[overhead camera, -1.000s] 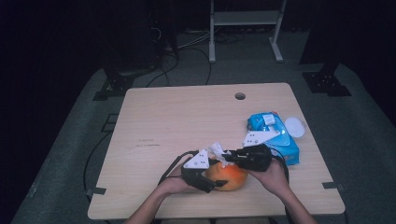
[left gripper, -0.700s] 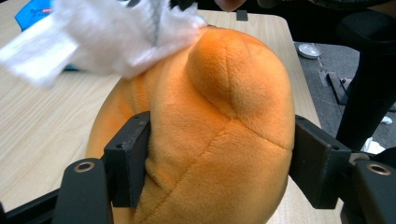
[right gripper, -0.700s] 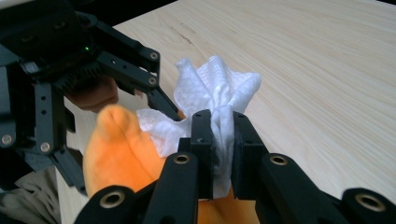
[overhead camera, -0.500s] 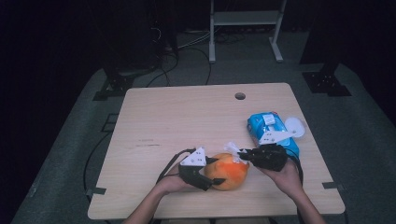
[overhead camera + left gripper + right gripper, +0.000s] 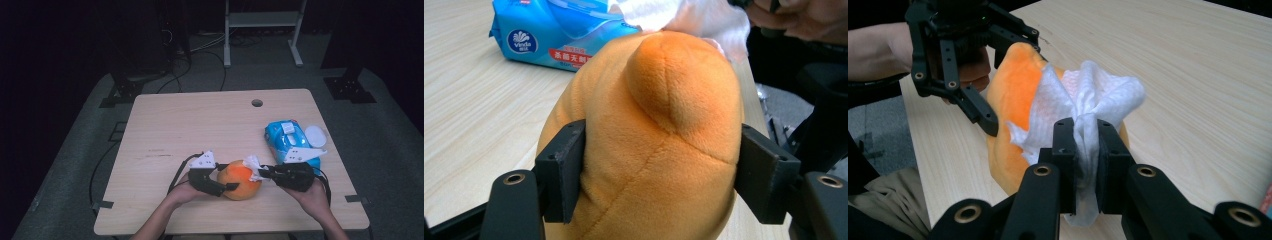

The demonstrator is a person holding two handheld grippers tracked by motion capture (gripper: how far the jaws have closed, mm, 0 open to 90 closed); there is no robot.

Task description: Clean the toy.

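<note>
Orange plush toy [image 5: 242, 179] seen on tabletop [image 5: 200, 125], near front edge, between both grippers. Left gripper [image 5: 220, 186]: fingers [image 5: 561, 170] clamped on toy's two sides, pads pressed into plush. Right gripper [image 5: 263, 173]: fingers [image 5: 1066, 150] clenched on crumpled white wipe [image 5: 1083, 102]; wipe laid against toy's top on right side. Blue wipe pack [image 5: 291, 141] lying on tabletop just behind right gripper, apart from toy.
</note>
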